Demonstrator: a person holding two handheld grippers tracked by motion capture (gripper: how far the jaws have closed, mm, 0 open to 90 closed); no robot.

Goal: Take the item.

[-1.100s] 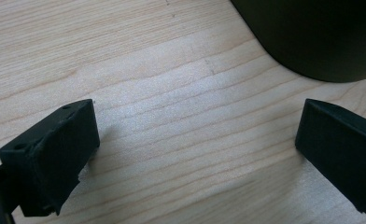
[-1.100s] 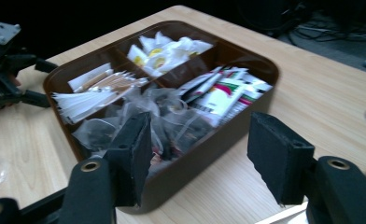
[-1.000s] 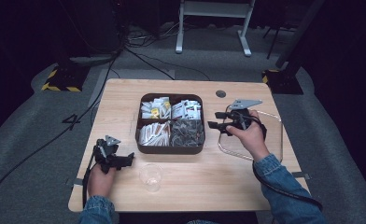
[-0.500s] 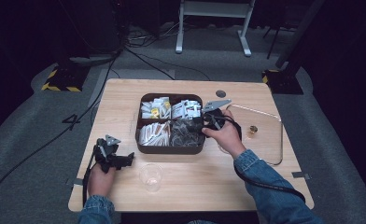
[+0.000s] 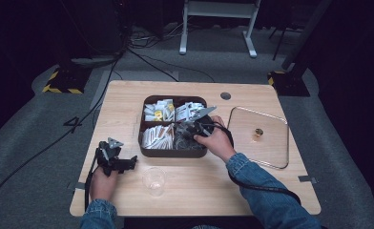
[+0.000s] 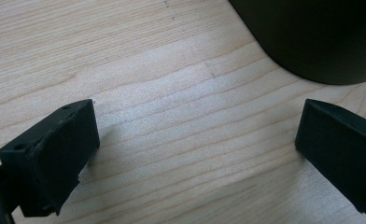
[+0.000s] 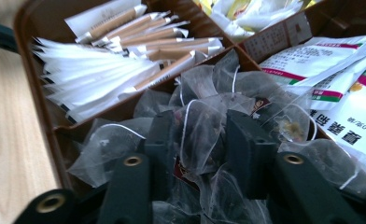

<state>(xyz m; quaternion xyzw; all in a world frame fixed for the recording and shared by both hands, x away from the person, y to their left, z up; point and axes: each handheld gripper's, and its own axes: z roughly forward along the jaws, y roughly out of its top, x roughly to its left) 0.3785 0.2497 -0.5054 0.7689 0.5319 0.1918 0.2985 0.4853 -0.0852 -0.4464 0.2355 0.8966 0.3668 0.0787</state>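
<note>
Left of the brown tray (image 5: 148, 151), we see the left gripper (image 5: 112, 157) resting on the tabletop (image 5: 252, 176), where it lay a second ago; its jaws stand wide apart with only bare wood between them, and the tray's dark rounded corner (image 6: 312, 42) rises just beyond them. A clear plastic cup (image 5: 154, 180) stands on the tabletop just in front of the tray. Over the tray's near right compartment we find the right gripper (image 7: 200, 140), which a second ago hovered at the tray's right edge above the glass lid (image 5: 271, 143) and has since come down into the pile of tea bags (image 7: 246, 88). Its jaws sit part-way apart on either side of one translucent tea bag (image 7: 200, 135); we cannot tell whether they press it. White sachets (image 7: 102, 74) fill the compartment to the left. The glass lid lies flat right of the tray, now uncovered.
</note>
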